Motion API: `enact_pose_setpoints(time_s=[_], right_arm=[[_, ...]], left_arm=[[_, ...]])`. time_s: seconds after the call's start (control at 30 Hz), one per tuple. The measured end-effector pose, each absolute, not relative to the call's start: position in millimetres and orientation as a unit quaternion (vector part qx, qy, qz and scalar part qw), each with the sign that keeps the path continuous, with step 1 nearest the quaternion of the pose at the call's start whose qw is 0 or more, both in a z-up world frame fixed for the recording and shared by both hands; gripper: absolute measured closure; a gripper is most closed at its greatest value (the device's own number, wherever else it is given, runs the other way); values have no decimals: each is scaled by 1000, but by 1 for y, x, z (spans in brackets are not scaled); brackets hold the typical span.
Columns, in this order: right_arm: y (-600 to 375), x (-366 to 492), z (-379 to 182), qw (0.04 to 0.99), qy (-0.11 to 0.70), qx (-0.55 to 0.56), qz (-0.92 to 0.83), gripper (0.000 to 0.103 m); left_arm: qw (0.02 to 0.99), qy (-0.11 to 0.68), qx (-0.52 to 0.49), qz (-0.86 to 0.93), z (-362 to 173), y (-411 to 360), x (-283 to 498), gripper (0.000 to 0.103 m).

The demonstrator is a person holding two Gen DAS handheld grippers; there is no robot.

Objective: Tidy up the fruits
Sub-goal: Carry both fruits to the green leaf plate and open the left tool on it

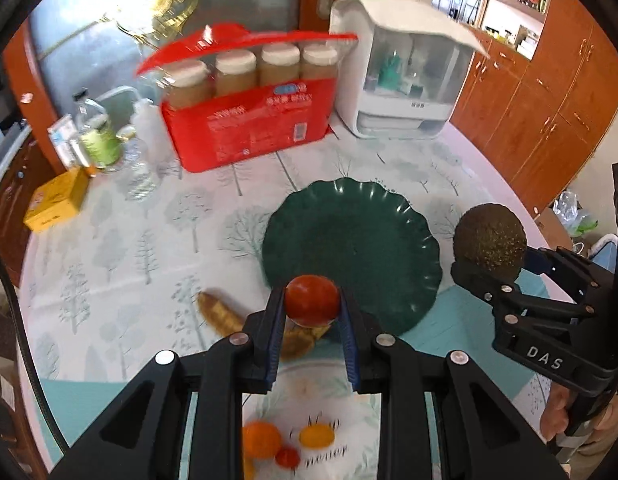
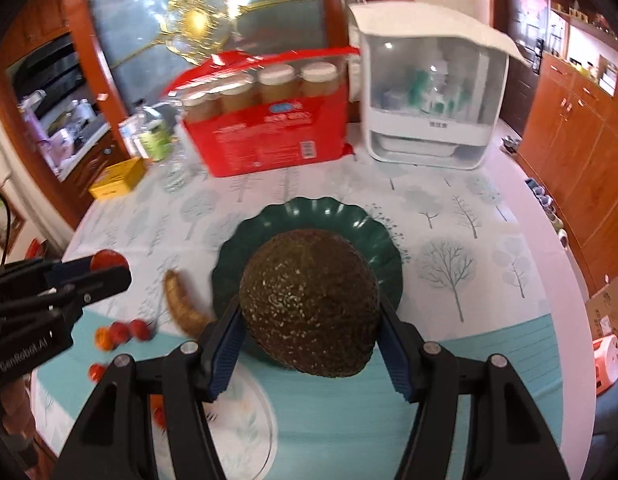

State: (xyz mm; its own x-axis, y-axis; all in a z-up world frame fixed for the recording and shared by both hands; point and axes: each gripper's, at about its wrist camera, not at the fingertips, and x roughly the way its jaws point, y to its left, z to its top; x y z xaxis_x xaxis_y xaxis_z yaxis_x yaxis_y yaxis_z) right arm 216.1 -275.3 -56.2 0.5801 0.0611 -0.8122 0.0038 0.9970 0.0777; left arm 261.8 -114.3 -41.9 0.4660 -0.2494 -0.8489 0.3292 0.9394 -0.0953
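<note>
**Two fruits aloft, plate bare**

Your left claw [image 1: 312, 300] gripped the tomato [image 1: 311, 300] above the green plate's [image 1: 349, 232] near rim; your right claw [image 2: 309, 312] clamped the avocado [image 2: 309, 304] over it. Releasing high, I judged, could send either rolling onto the worktop [image 1: 129, 220].

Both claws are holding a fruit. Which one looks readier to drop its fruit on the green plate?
Probably the left claw: its tomato hangs at the plate rim. The right claw, holding the avocado, sits off the plate's side.

Tree-print table [image 1: 109, 248] with green plate [image 1: 373, 216], banana [image 1: 221, 312], red carton [image 1: 249, 132], white appliance [image 1: 405, 76].
</note>
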Motion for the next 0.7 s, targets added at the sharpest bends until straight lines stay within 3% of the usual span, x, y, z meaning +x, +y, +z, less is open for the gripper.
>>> enact_pose_setpoints(time_s=[0.4, 0.7], right_arm=[[-283, 269, -152, 845, 530, 68, -16, 40], [-286, 278, -177, 837, 543, 66, -27, 40]], left_arm=[[806, 555, 35, -200, -146, -149, 326, 79], [790, 574, 53, -209, -189, -161, 340, 78]])
